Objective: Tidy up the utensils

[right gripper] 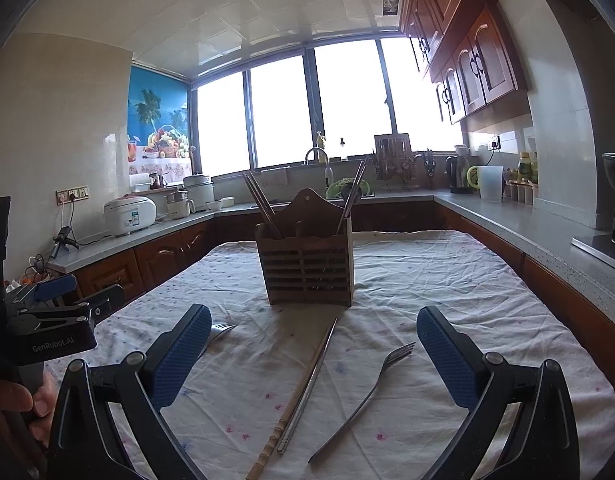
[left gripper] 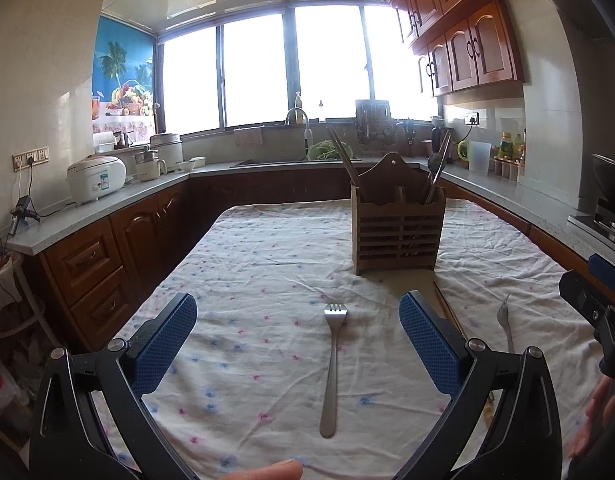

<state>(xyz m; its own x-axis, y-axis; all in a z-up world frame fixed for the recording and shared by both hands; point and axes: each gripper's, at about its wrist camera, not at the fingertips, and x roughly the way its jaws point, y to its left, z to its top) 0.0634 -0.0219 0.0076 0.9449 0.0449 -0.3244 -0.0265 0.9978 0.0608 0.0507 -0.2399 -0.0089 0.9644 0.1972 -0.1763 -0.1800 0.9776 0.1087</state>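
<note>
Both the left gripper (left gripper: 297, 344) and right gripper (right gripper: 313, 356) are held wide open and empty over forks (left gripper: 330, 368) (right gripper: 363, 396) and chopsticks (right gripper: 303, 392) left flat before the wooden holder (right gripper: 305, 268), so thin steel could easily get skidded or the cloth (right gripper: 447, 272) pinched.

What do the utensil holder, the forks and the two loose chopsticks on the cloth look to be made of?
Utensil holder: probably wood, brown and matte, with slatted front.
Left fork and right fork: metal, likely stainless steel, grey with a dull shine.
Loose chopsticks: one looks like grey metal; the other looks like bamboo, tan with ringed joints near its end.
</note>
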